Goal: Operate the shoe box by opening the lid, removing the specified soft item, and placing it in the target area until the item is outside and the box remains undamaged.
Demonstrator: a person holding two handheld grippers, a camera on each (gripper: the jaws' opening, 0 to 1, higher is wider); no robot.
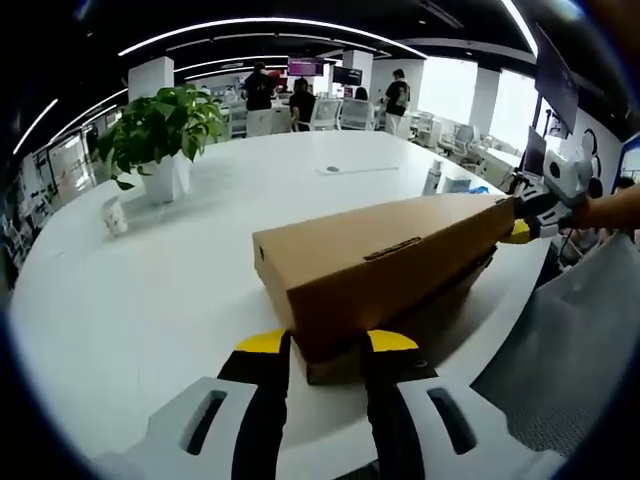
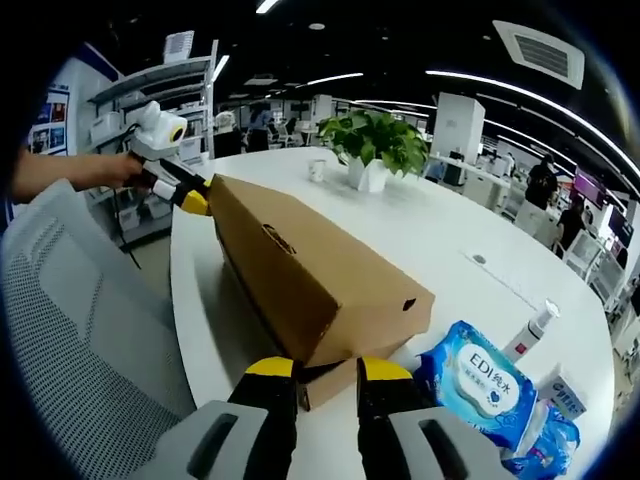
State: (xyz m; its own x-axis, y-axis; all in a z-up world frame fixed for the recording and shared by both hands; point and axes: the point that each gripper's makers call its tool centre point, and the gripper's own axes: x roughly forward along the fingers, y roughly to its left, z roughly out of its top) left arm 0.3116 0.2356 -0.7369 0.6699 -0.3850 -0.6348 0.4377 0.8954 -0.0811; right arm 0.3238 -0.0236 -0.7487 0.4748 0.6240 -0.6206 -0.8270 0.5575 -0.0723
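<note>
Step in hand: lid opening — the shoe box (image 1: 385,265) lies along the near edge of the white surface (image 1: 180,290), lid (image 2: 300,265) slightly raised above the base at both ends.
Left gripper (image 1: 327,345): jaws narrow, yellow tips set against the lid's lower edge at one short end.
Right gripper (image 2: 320,372): jaws narrow, tips at the opposite short end; a firm pinch on the cardboard cannot be confirmed.
Soft item: inside the box, hidden.
Technique: raise both ends together and evenly — a one-sided lift would likely twist or crease the lid.
Clearance: wet-wipes pack (image 2: 480,380) and a small tube (image 2: 530,330) lie just beside the right end; potted plant (image 1: 165,130) well apart.
</note>
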